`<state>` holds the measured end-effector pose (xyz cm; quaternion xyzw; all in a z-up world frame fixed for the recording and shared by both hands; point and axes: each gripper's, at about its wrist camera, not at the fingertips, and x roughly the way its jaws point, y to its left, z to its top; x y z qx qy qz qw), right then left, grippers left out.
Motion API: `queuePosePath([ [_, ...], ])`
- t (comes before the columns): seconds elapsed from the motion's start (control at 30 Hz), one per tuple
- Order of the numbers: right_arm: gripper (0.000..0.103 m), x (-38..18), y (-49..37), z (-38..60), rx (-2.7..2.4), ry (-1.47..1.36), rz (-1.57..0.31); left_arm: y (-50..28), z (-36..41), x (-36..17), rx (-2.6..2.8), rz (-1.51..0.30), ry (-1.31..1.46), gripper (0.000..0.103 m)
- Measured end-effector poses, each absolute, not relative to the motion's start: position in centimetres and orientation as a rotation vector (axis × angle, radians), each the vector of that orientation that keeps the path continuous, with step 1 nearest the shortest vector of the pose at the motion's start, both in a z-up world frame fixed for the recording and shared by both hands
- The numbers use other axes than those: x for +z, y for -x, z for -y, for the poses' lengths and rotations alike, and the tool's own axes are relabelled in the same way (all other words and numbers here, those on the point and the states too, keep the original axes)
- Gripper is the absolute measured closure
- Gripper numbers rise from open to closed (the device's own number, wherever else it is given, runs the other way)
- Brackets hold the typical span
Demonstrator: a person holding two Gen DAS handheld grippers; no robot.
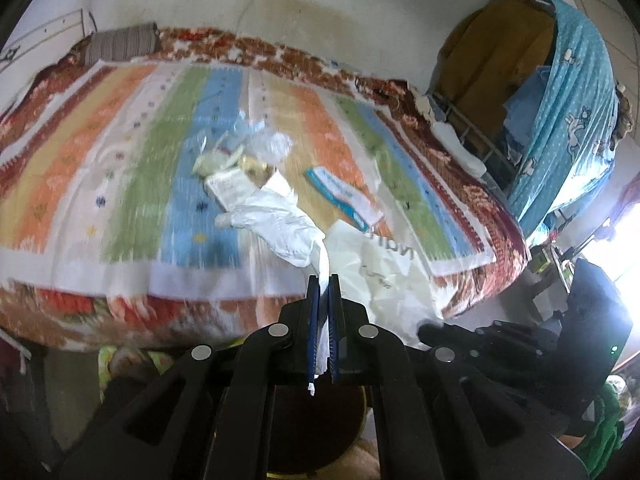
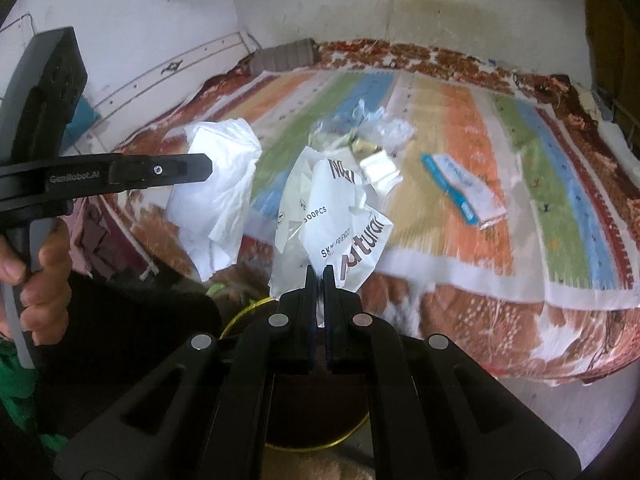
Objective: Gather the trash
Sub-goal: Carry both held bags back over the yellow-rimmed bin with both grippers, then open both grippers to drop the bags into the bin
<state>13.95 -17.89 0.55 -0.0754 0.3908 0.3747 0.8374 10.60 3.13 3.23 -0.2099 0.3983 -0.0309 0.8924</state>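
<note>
Left gripper [image 1: 325, 280] clamps crumpled white paper [image 1: 280, 220]; right gripper [image 2: 319, 270] pinches a printed wrapper [image 2: 332, 216] (both off the bed). Best released squarely over the bin [image 2: 320, 412] at six o'clock.

Left tongs [image 1: 324, 280]: matt black plastic, bright metal pins, blue pads. Crumpled white paper [image 2: 218, 196], upper left of frame. Printed wrapper [image 2: 340, 220]: thin, glossy plastic film. Striped bedspread [image 2: 460, 128]: woven cloth. Blue carton [image 2: 464, 190]: smooth card.
</note>
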Motion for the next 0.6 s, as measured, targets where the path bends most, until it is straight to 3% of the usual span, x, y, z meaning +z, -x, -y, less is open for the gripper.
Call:
queuePosePath([
  [0.6, 0.101, -8.2, -12.2, 16.1, 0.777, 0.229, -1.161, -9.1, -1.2, -7.5, 0.103, -1.194, 0.485, 0.101],
])
